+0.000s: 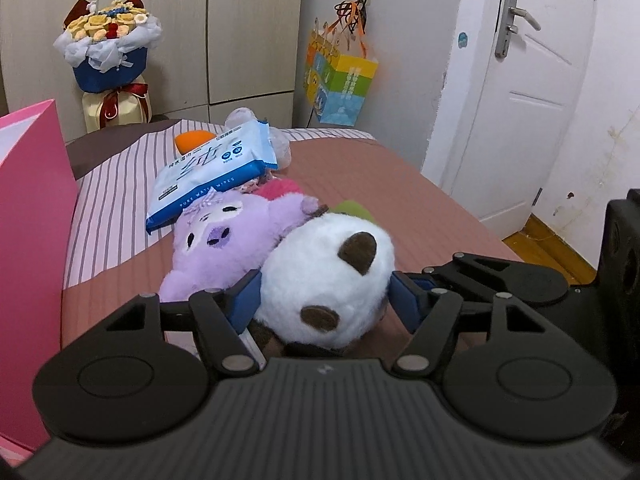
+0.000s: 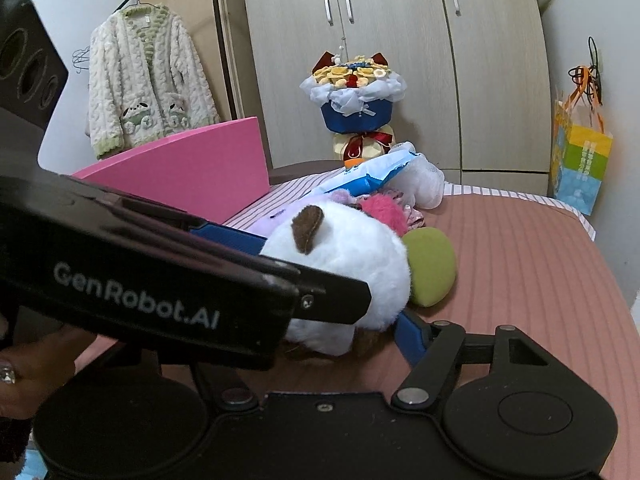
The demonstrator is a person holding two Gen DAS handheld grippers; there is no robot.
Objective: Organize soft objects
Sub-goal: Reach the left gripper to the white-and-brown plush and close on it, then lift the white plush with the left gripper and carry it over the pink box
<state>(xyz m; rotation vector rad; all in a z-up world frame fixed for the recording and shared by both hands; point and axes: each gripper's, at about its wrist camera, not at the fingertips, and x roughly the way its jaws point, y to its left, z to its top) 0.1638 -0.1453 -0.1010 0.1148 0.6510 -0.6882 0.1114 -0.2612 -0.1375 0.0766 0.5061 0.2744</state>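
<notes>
Left gripper (image 1: pixel 326 300) jaws pinch the white plush (image 1: pixel 328 280) on the bed (image 1: pixel 420 208); right gripper (image 2: pixel 340 320) jaws' state cannot be told.

A bedroom under even indoor light: pale wood-grain wardrobe doors (image 2: pixel 400 60) fill the far wall at 12 o'clock. A white panelled door (image 1: pixel 532 92) with a metal lever handle (image 1: pixel 516 16) stands at 2 o'clock, above a strip of orange wood floor (image 1: pixel 548 248). The white wall (image 1: pixel 600 140) beside it shows scuffs. A striped brown bedspread (image 1: pixel 420 200) covers the bed.
</notes>
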